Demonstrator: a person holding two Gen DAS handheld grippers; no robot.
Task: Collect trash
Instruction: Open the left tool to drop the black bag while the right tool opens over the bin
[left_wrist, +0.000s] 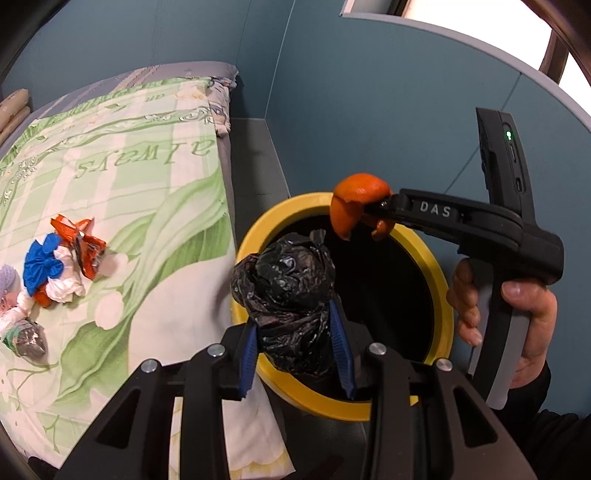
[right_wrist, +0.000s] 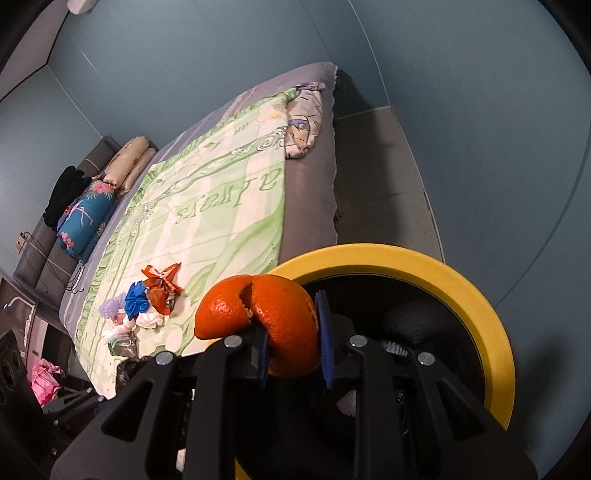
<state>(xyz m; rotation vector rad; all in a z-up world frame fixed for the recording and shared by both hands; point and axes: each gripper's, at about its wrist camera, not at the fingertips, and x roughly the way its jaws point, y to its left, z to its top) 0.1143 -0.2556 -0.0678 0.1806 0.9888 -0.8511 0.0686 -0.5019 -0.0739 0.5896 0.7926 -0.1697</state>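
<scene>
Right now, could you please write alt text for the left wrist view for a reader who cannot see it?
The left gripper holds a crumpled black plastic bag over a yellow-rimmed bin, while the right gripper holds orange peel above it. More trash lies on the bed beside the bin.

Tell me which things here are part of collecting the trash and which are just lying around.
Job: crumpled black bag in left tool; orange peel in right tool; yellow-rimmed bin; wrapper pile.
Lying about: green blanket, rolled pillows.
</scene>
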